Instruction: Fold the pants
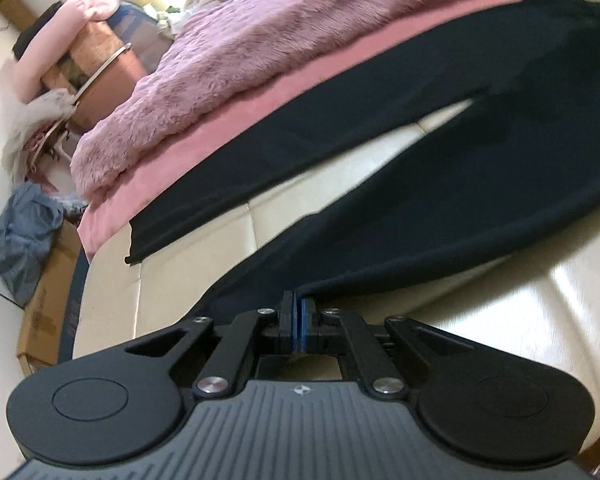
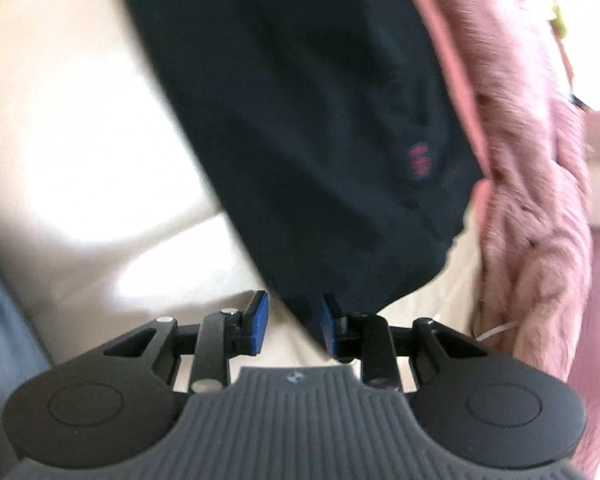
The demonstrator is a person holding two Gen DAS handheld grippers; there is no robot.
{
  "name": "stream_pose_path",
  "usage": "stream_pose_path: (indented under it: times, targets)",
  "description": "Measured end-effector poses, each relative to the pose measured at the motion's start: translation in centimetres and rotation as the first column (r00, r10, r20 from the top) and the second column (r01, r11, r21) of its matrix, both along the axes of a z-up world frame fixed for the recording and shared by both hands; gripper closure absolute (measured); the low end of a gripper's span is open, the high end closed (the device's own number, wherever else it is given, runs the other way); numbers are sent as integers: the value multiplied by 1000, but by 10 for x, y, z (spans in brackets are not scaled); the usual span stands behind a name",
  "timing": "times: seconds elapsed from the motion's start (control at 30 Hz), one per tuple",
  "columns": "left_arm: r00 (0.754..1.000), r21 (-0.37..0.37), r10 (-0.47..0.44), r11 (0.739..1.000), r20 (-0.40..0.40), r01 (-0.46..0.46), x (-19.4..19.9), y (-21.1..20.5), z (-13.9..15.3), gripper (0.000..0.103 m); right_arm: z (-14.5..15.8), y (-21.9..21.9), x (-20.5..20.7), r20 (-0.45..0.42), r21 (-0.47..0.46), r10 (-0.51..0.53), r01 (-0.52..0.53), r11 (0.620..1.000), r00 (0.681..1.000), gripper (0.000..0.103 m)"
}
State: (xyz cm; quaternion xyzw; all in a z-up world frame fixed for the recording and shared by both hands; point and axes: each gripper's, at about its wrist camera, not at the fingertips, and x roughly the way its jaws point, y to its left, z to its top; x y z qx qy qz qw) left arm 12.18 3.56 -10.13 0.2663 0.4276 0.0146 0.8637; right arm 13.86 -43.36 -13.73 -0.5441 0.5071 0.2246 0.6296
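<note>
Navy fabric everywhere, basically. The pants (image 1: 440,152) are spread across a cream leather-looking surface (image 1: 204,248), both legs running off toward the far left in my left wrist view, with a fuzzy pink blanket (image 1: 260,48) lying along their far edge. My left gripper (image 1: 299,312) is pressed together on the hem of the nearer leg, blue pads pinching the cloth right at the edge.

That view also catches room clutter the other one misses: a cardboard box (image 1: 44,312) with a grey-blue cloth (image 1: 16,240) dumped on it, down on the left.

The right wrist view is blurry but shows the other end of the pants (image 2: 300,120), including a small red mark (image 2: 418,160) on the fabric near the blanket (image 2: 532,200). My right gripper (image 2: 294,320) is spread apart, and a corner of the dark cloth hangs into the gap, against the right-hand pad (image 2: 327,326). Nothing is clamped there.
</note>
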Motion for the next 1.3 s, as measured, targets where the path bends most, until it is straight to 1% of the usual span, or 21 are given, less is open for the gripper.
stream_pose_path:
  times: [0.03, 0.07, 0.17, 0.2, 0.23, 0.27, 0.3, 0.33, 0.4, 0.5, 0.6, 0.73, 0.87, 0.93, 1.0, 1.13, 1.2, 1.3]
  targets:
    - [1000, -4, 3, 1000, 5, -3, 1, 0, 1, 102, -3, -2, -3, -11, -22, 33, -33, 999, 999, 79]
    - [1000, -4, 5, 1000, 8, -5, 2, 0, 1, 102, -4, -2, -4, -11, -22, 53, -54, 998, 999, 79]
    - [1000, -12, 15, 1000, 21, -14, 5, 0, 5, 102, -4, -1, -6, 33, -6, 83, -82, 997, 996, 79]
    - [1000, -19, 19, 1000, 23, -19, 6, 1, 6, 102, -3, 0, -6, 47, 0, 90, -90, 996, 995, 81]
    - [999, -27, 23, 999, 23, -22, 7, 3, 7, 102, -4, 1, -7, 53, 0, 92, -93, 996, 994, 84]
    - [999, -35, 27, 999, 25, -27, 8, 4, 8, 102, -6, 2, -7, 50, -4, 93, -93, 996, 994, 95]
    - [999, -40, 32, 999, 28, -30, 8, 5, 10, 102, -8, 3, -7, 38, -5, 92, -92, 996, 995, 103]
    - [999, -44, 36, 998, 34, -35, 8, 6, 12, 102, -8, 4, -9, 30, -2, 96, -96, 995, 995, 103]
    - [998, -56, 49, 997, 51, -46, 9, 10, 17, 102, -5, 5, -10, 61, -1, 99, -99, 995, 993, 103]
    - [995, -75, 71, 995, 71, -66, 16, 15, 25, 102, 16, 4, -3, 128, 52, 34, -41, 998, 991, 103]
    - [992, -80, 84, 994, 97, -76, 28, 17, 35, 102, 42, 2, 12, 205, 107, -42, 21, 994, 978, 103]
    - [986, -58, 83, 995, 142, -75, 54, 17, 52, 102, 78, 0, 47, 312, 203, -163, 102, 974, 936, 103]
    - [981, -75, 107, 993, 162, -95, 92, 23, 70, 102, 97, 6, 86, 396, 253, -230, 135, 958, 889, 103]
    - [980, -72, 114, 992, 165, -103, 114, 25, 76, 102, 102, 8, 110, 418, 281, -273, 162, 946, 867, 103]
    - [980, -62, 113, 993, 161, -105, 136, 26, 78, 102, 102, 10, 136, 436, 294, -305, 186, 938, 847, 103]
    - [985, -51, 110, 993, 132, -104, 182, 27, 72, 102, 96, 15, 184, 450, 310, -348, 222, 924, 822, 103]
    - [988, -39, 104, 994, 114, -100, 205, 26, 63, 102, 89, 18, 204, 442, 315, -366, 241, 918, 819, 103]
    - [992, -26, 98, 995, 81, -96, 231, 24, 47, 102, 70, 20, 240, 417, 314, -391, 274, 909, 821, 103]
